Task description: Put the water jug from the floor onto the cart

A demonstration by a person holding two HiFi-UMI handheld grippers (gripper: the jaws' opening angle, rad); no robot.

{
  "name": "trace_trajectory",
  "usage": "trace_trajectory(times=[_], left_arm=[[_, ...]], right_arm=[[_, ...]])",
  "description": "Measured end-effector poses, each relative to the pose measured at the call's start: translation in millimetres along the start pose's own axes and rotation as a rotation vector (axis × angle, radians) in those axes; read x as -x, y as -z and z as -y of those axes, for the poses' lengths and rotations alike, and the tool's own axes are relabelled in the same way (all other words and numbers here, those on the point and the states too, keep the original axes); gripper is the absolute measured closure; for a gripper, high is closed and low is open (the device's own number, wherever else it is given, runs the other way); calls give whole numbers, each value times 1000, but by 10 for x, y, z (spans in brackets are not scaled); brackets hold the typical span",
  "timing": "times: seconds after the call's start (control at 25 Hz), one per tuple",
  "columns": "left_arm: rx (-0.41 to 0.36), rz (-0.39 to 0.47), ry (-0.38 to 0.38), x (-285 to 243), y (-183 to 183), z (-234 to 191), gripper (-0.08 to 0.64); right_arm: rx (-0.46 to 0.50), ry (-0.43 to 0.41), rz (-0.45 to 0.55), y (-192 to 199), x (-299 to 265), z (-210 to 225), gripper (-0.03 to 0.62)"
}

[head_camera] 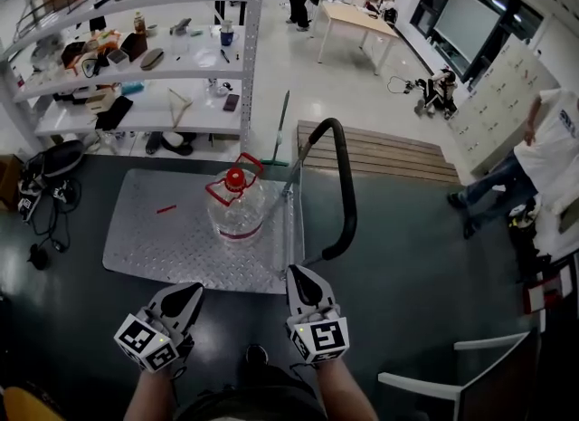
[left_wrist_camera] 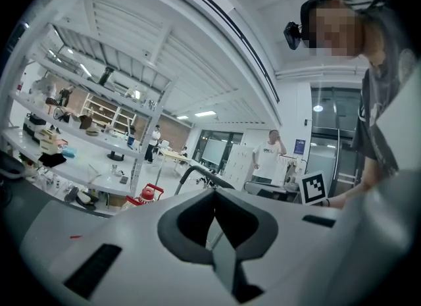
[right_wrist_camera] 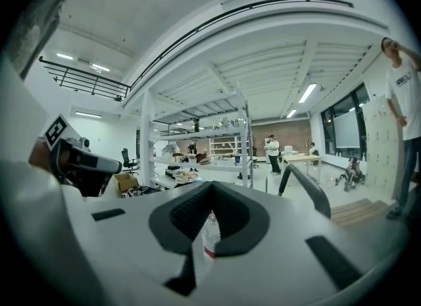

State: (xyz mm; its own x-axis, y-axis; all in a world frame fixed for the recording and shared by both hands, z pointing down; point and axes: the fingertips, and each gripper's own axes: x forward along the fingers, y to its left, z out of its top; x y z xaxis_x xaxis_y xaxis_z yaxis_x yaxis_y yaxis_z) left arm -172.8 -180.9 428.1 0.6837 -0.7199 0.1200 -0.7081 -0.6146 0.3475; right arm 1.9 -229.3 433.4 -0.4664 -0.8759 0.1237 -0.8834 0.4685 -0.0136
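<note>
Ahead of both grippers and well apart from them, the water jug [head_camera: 237,206] stands upright on the cart [head_camera: 145,238], nearer my right gripper [head_camera: 303,276] and close to the push bar [head_camera: 346,193]. Its long axis is vertical and its red cap [head_camera: 236,177] points up. My left gripper [head_camera: 190,291] and the right one are both closed with nothing between the jaws. I judge the clear plastic jug heavy, smooth-walled and liable to slosh, so I'd take it by the red carry handle [head_camera: 250,164] at the neck, not the slick body.
</note>
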Motion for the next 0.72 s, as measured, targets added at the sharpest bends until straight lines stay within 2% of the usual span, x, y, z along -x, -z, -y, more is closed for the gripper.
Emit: trace_trajectory(times=[0.4,0.72], left_arm=[[-29,39,-24,874,108,328,552],[-73,24,-7,1448,283,844,552]], right_arm=[[-16,11,-2,58,578,-624,603],[-4,14,17,25,1265,-1035,603]])
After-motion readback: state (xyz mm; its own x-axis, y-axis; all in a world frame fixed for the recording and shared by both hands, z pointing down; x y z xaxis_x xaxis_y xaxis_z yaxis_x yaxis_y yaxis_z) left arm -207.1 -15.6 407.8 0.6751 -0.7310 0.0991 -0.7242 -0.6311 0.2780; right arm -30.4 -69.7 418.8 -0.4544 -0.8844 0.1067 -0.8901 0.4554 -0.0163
